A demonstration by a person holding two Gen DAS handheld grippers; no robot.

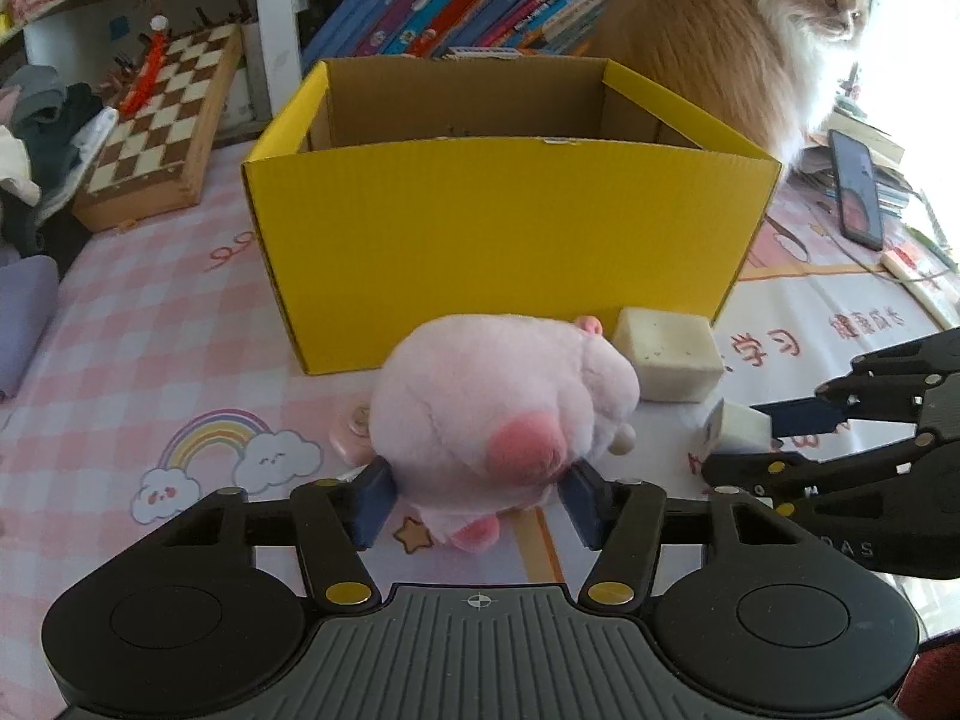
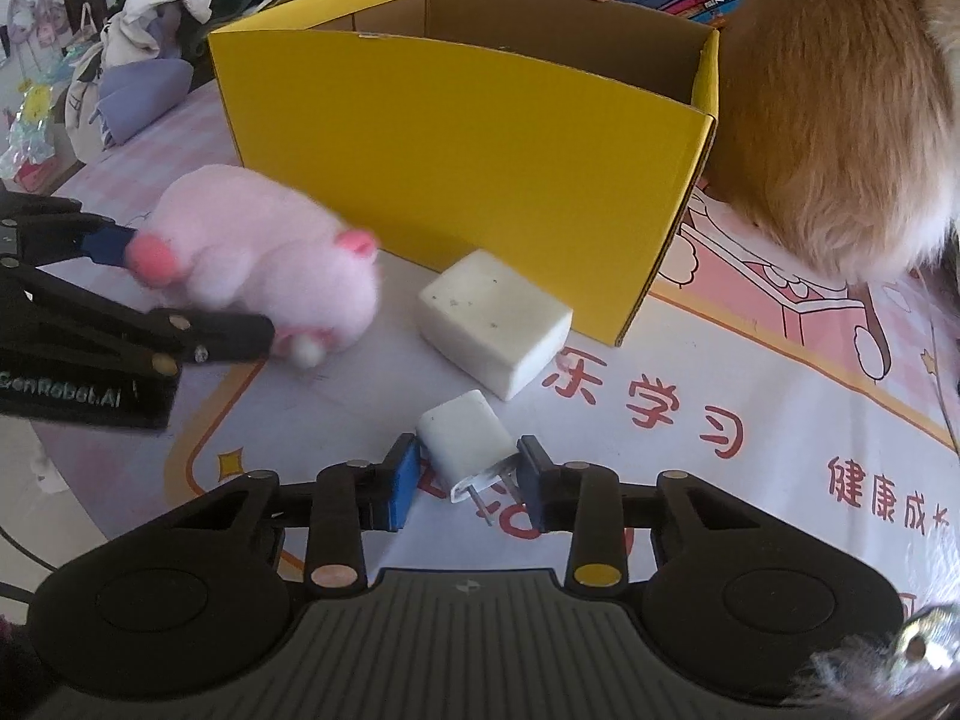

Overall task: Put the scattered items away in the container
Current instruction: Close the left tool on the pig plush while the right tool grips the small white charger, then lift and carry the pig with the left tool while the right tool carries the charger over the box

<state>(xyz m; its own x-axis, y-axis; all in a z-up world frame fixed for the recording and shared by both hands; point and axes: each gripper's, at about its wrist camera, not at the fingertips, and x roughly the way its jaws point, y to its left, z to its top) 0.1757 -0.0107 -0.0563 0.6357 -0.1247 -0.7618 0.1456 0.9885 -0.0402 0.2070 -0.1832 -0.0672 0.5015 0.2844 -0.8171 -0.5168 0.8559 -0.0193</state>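
Note:
A pink plush pig (image 1: 504, 408) lies on the patterned mat in front of the open yellow cardboard box (image 1: 498, 228). My left gripper (image 1: 477, 501) has its blue pads on both sides of the pig's rear, closed against it. The pig also shows in the right wrist view (image 2: 264, 252), with the box (image 2: 468, 162) behind it. A white charger plug (image 2: 468, 444) lies between the pads of my right gripper (image 2: 468, 486), which touch or nearly touch it. A white block (image 2: 495, 321) lies beside the box.
An orange long-haired cat (image 1: 738, 36) sits right of the box. A chessboard (image 1: 162, 120) and clothes lie at the left, books behind, a phone (image 1: 858, 192) at the right. A small pink round item (image 1: 351, 432) lies left of the pig.

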